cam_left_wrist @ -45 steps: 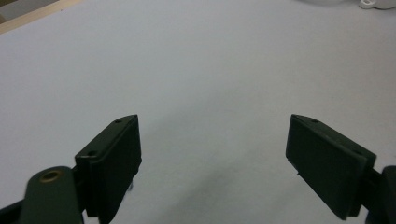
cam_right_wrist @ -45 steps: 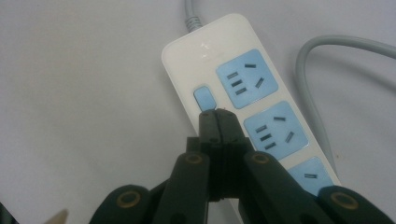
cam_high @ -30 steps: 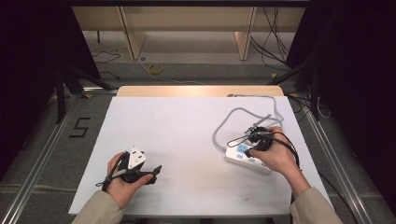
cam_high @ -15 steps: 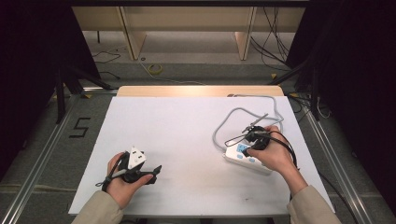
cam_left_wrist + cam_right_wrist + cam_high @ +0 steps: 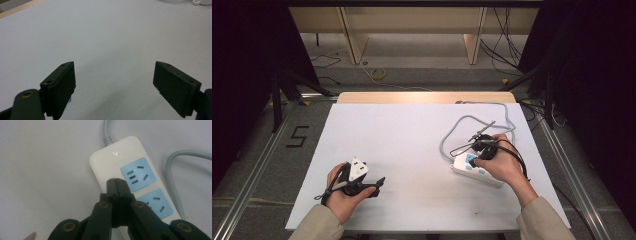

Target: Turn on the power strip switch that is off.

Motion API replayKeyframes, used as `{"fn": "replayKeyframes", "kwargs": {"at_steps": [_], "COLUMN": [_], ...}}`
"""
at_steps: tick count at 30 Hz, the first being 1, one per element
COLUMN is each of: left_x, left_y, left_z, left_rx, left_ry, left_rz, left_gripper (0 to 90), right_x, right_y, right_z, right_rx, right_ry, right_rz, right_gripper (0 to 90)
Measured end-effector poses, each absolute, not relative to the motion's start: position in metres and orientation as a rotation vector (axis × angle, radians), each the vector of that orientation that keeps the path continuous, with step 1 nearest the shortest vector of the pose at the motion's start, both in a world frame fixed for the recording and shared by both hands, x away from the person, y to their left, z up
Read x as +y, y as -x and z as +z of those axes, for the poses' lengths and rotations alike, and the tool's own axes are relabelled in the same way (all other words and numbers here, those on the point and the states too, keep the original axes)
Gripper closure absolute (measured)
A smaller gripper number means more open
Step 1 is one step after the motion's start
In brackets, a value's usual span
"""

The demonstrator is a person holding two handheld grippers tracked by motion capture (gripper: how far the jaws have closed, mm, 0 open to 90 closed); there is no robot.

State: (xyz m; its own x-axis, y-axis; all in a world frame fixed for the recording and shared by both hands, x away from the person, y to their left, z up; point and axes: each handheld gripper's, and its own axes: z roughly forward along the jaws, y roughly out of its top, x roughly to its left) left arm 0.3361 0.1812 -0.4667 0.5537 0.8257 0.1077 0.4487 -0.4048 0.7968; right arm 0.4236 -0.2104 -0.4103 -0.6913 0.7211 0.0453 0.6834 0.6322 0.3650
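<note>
The white table [image 5: 412, 145] lay mostly bare in front of me, and the job was all on its right side, where the white power strip [image 5: 476, 169] sat near the front edge with its grey cord [image 5: 462, 125] looping away behind it toward the far end. As far as I could judge, the work was at an early or middle stage: the strip lay flat, both blue sockets visible in the right gripper view were unplugged, and whatever pressing or nudging I meant to do on it was not yet finished. My right hand [image 5: 504, 167] was hunched over the strip from the near side, wrist cocked, pointing the right gripper [image 5: 116, 181] steeply down at it; its jaws were pinched together with nothing between them, tips over the strip's white edge just beside the upper blue socket [image 5: 138, 174] (touching or merely hovering, I could not tell). My left hand [image 5: 343, 192] rested low at the front left, well apart from the strip, its left gripper [image 5: 113, 82] spread wide over bare table, gripping nothing.
</note>
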Motion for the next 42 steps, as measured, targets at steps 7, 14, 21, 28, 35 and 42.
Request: {"fn": "replayKeyframes", "kwargs": {"at_steps": [7, 14, 21, 28, 35, 42], "left_x": [0.181, 0.181, 0.181, 0.181, 0.181, 0.181], "left_y": [-0.336, -0.336, -0.336, -0.336, -0.336, -0.336], "left_z": [-0.467, -0.467, -0.467, -0.467, -0.467, -0.467], "left_rx": [1.022, 1.021, 1.021, 1.024, 1.022, 1.022], "left_ry": [-2.048, -2.048, -2.046, -2.044, -2.048, -2.047], "left_rz": [0.649, 0.649, 0.649, 0.647, 0.647, 0.646], "left_gripper": [17.9, 17.9, 17.9, 17.9, 17.9, 17.9], "right_x": [-0.208, -0.206, -0.204, -0.202, -0.2, -0.198], "right_y": [-0.425, -0.427, -0.429, -0.43, -0.431, -0.432], "right_z": [-0.412, -0.415, -0.417, -0.418, -0.423, -0.425], "right_rx": [2.743, 2.745, 2.746, 2.745, 2.75, 2.751], "right_ry": [-1.182, -1.182, -1.177, -1.173, -1.169, -1.171], "right_rz": [0.542, 0.534, 0.525, 0.524, 0.512, 0.506], "right_gripper": [90.0, 90.0, 90.0, 90.0, 90.0, 90.0]}}
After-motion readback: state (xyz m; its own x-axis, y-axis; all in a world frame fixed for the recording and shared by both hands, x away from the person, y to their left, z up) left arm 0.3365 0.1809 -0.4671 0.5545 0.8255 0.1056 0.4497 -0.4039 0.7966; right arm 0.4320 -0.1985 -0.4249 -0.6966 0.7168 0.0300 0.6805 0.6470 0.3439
